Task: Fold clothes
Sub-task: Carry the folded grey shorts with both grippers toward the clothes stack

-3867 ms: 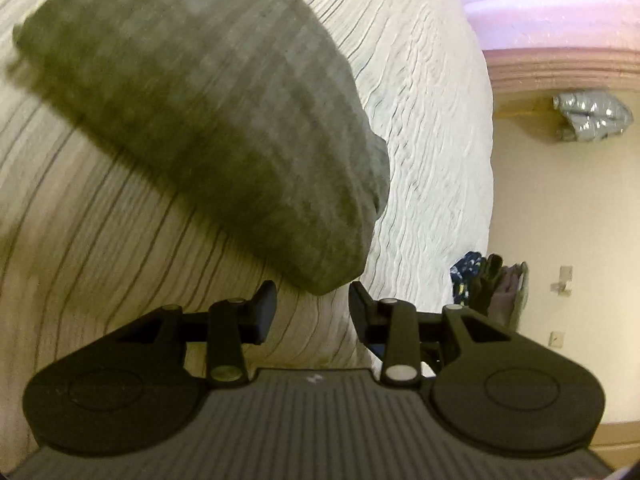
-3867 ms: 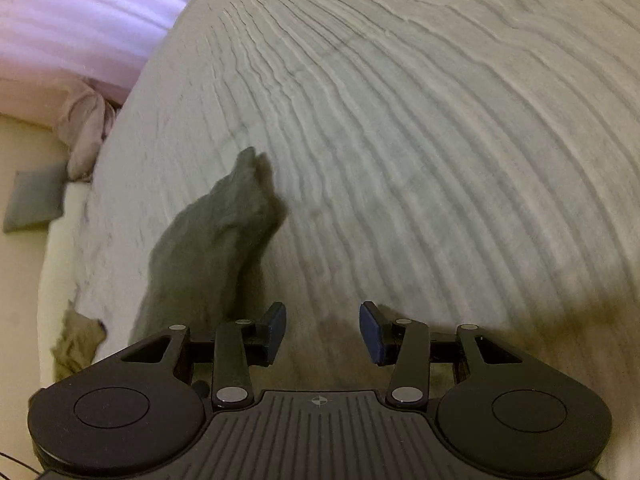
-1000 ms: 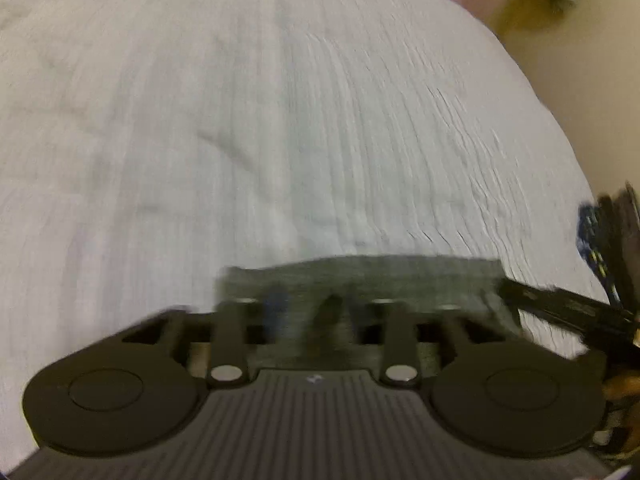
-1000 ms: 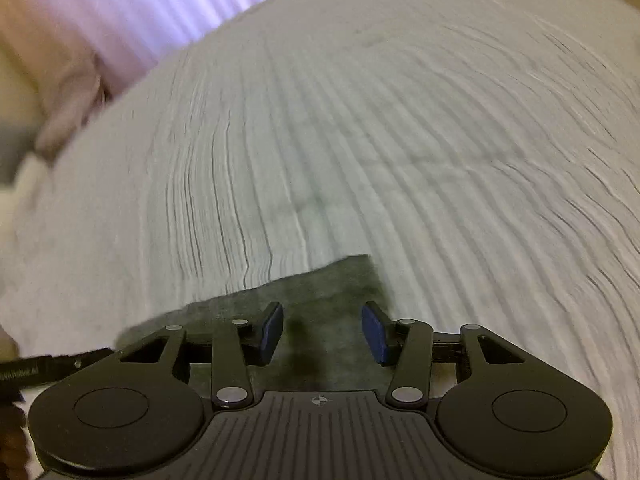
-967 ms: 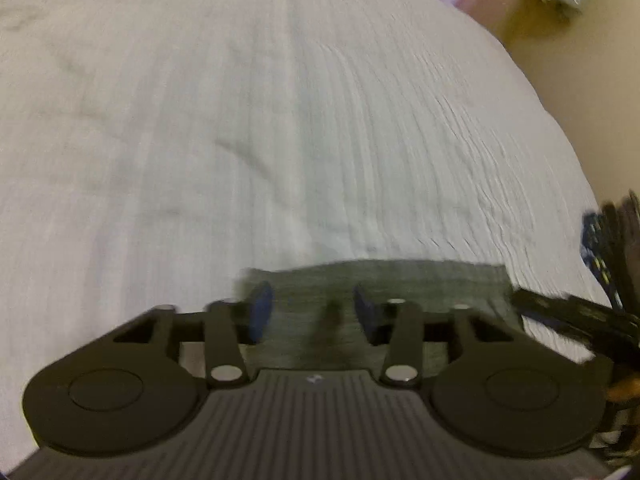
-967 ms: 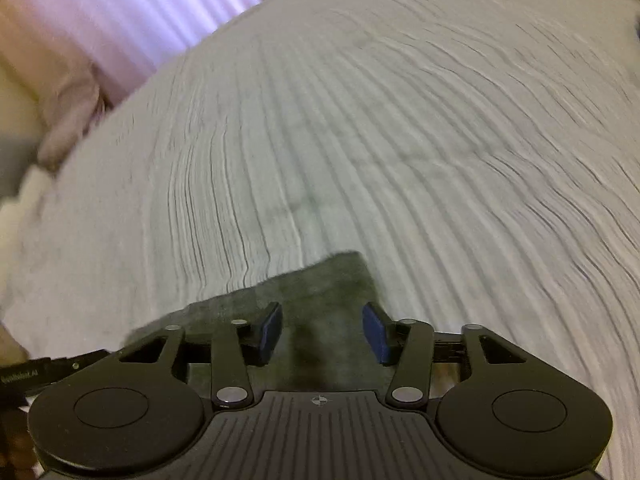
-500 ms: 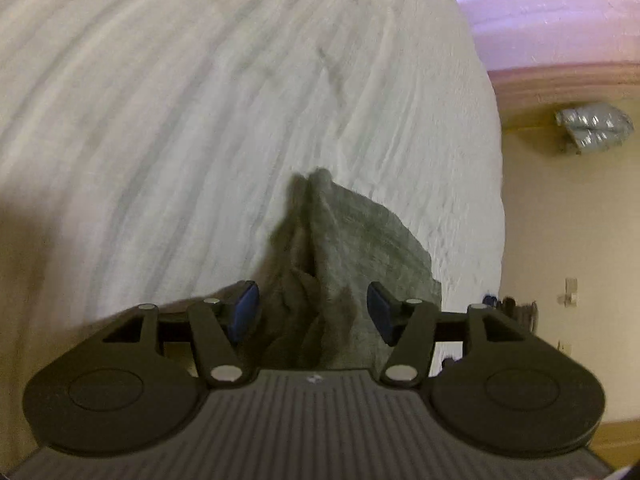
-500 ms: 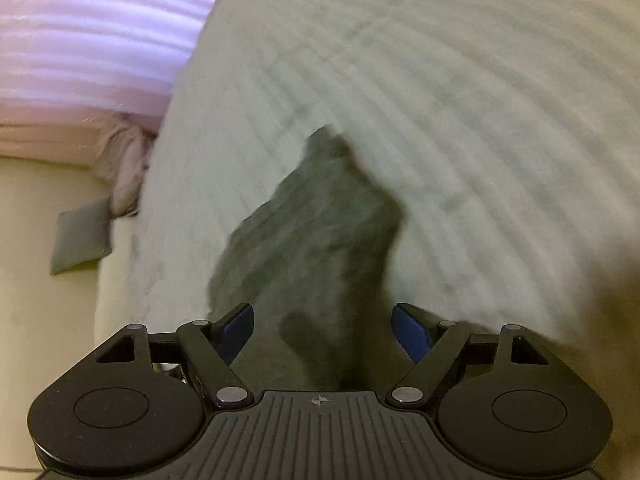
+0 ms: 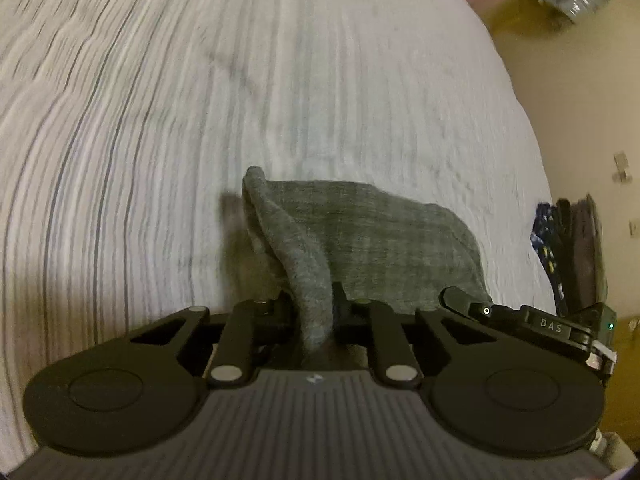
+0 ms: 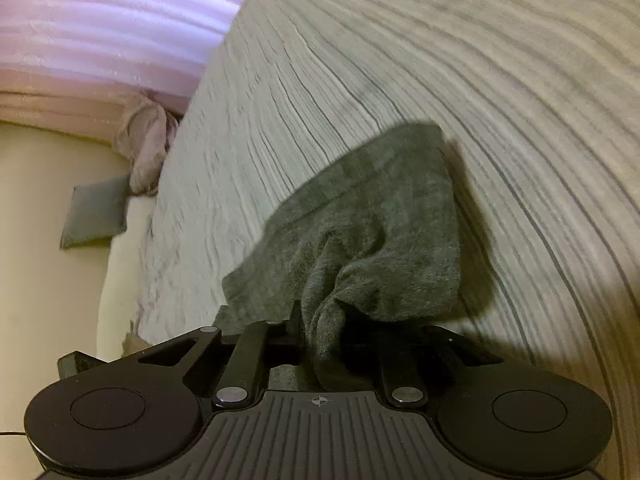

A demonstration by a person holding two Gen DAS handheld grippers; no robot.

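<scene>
A small grey-green checked cloth (image 9: pixel 360 232) lies partly on the white ribbed bedspread (image 9: pixel 160 120). My left gripper (image 9: pixel 316 312) is shut on a bunched edge of the cloth, which rises into the jaws. In the right wrist view the same cloth (image 10: pixel 380 232) hangs from my right gripper (image 10: pixel 324 328), shut on another bunched edge. The right gripper's black body (image 9: pixel 532 320) shows at the right edge of the left wrist view, close beside the cloth.
The bedspread (image 10: pixel 480 80) fills most of both views. A pile of dark clothes (image 9: pixel 568 240) sits beyond the bed's right edge. A pinkish bundle (image 10: pixel 144 140) and a grey pillow (image 10: pixel 96 212) lie off the bed's left side, under a purple curtain (image 10: pixel 100 20).
Both grippers were open over the cloth half a second ago. Both have now closed on bunched edges of it, and the cloth is lifted at those points.
</scene>
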